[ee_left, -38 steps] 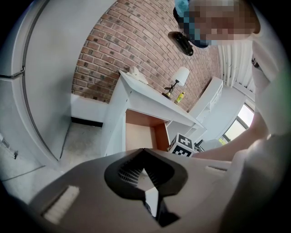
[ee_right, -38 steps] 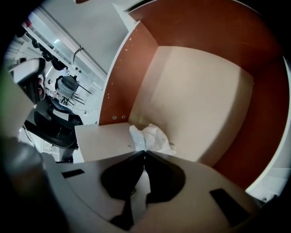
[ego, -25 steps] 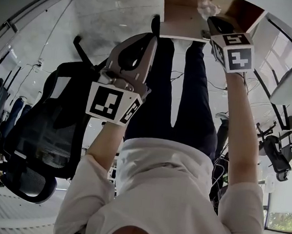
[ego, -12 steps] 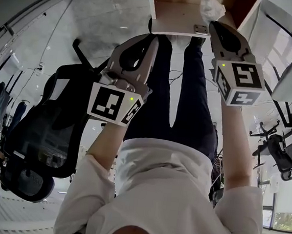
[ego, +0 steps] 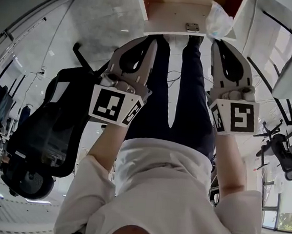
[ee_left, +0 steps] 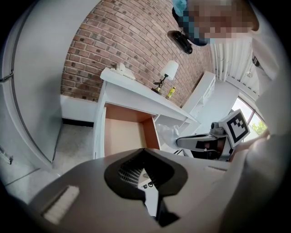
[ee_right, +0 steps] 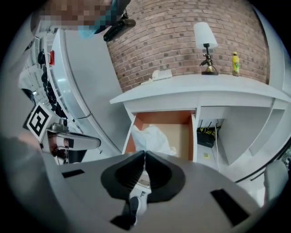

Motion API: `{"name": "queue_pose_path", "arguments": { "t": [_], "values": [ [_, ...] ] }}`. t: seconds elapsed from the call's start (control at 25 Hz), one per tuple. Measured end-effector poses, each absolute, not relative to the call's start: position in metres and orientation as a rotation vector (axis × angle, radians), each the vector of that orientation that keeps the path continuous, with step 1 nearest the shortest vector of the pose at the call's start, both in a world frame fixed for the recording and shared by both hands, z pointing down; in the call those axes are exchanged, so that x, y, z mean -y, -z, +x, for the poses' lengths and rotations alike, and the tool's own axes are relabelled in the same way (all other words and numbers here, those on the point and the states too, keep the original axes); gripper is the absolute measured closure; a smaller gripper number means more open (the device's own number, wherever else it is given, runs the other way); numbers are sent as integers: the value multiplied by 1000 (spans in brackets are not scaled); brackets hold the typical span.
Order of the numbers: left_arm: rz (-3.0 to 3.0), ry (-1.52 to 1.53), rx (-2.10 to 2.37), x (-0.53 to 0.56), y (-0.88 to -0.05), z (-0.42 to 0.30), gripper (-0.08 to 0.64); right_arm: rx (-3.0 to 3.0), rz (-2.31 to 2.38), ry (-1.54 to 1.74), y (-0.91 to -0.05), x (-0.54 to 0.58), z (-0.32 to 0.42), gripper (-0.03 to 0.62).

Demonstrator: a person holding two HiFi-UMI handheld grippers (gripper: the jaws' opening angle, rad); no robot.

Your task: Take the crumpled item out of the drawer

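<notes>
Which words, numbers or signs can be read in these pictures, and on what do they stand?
No readable words or numbers anywhere.
Left cube: a black-and-white square marker, no letters.
Right cube: the same kind of marker, no letters.
Yellow bottle: label too small to read.
</notes>
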State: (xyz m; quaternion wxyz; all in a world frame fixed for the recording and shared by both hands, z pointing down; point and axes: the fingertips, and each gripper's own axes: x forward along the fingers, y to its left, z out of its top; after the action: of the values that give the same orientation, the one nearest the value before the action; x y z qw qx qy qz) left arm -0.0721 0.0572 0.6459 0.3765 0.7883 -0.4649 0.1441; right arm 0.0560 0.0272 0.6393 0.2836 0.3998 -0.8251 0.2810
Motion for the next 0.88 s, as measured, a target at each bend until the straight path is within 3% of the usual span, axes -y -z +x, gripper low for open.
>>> {"name": "queue_pose_path", "arguments": {
  "t": [0.48,0.88],
  "values": [
    [2048,-365,1178,-53,-627,-50,552,2284,1120,-712,-606,-33,69,575],
    [2146,-307,1240,-31,-528,-48,551,2348,1155,-661,-512,-16,69,575]
  ]
}}
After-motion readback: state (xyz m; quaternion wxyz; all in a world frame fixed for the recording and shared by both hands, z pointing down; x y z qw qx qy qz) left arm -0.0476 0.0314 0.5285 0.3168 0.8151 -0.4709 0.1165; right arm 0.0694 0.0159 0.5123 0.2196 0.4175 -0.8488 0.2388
